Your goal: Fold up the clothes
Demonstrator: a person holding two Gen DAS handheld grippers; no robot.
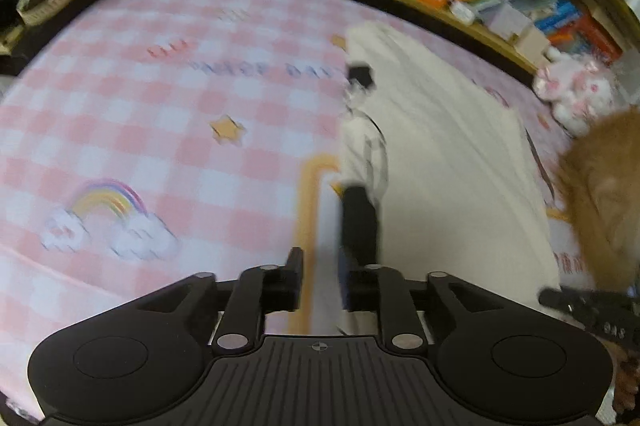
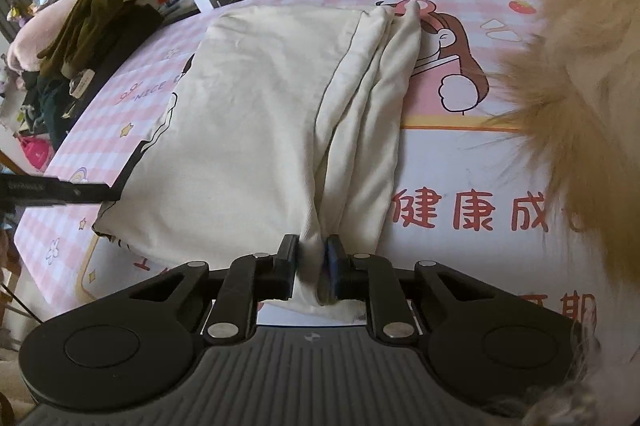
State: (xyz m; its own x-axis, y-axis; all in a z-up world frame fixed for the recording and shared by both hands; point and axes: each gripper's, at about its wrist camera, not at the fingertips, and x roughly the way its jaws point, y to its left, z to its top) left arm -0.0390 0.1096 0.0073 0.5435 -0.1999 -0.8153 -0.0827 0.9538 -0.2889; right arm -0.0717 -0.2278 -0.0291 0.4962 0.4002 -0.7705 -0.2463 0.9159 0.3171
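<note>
I see the cream garment [image 2: 256, 130] lying part-folded on the bed [image 2: 460, 162], near its shelf-side edge. My right gripper [image 2: 313, 266] is clamped on the bunched near hem. My left gripper [image 1: 320, 278] stands apart, empty. It looks light, limp and easily creased, so I'd grip hems and corners.

L tongs [image 1: 320, 278] part-open, nothing between pads; R tongs [image 2: 313, 276] pinched on cloth, both angled down
</note>
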